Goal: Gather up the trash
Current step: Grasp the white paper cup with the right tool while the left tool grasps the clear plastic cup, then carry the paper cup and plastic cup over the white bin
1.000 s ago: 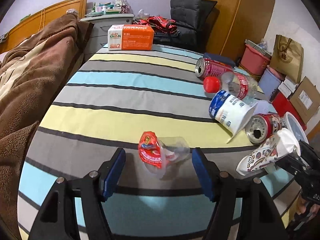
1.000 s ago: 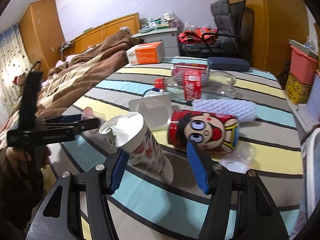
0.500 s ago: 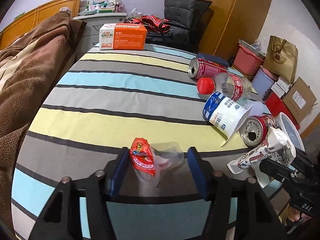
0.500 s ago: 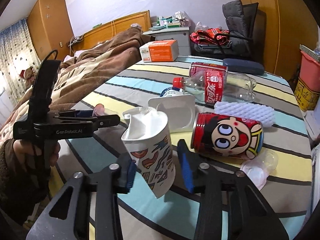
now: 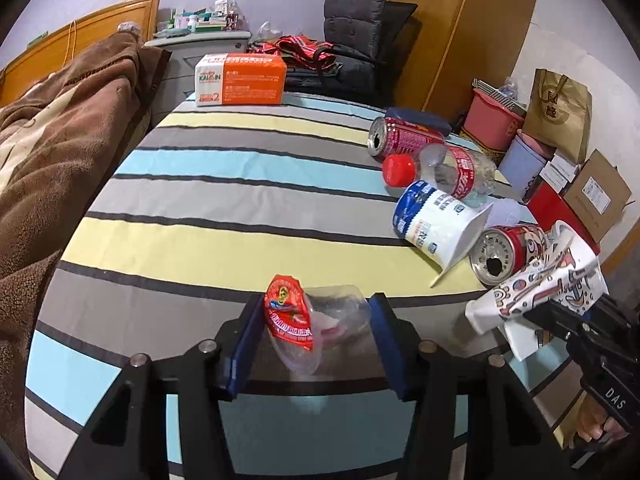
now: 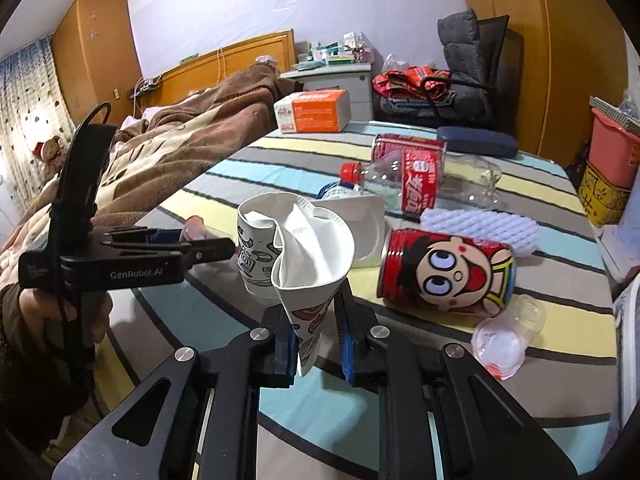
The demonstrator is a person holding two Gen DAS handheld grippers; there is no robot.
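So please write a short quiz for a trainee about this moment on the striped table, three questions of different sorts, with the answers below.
1. True or false: the right gripper has squeezed the paper cup flat at its lower end.
2. What lies between the pads of the left gripper? A) a red can, B) a clear plastic cup with a red foil lid, C) the orange box.
3. Fill in: beside the paper cup lies a red can with a ____ face printed on it.

Key
1. True; the pads pinch the crumpled cup.
2. B; the jaws are closing around it.
3. Cartoon.
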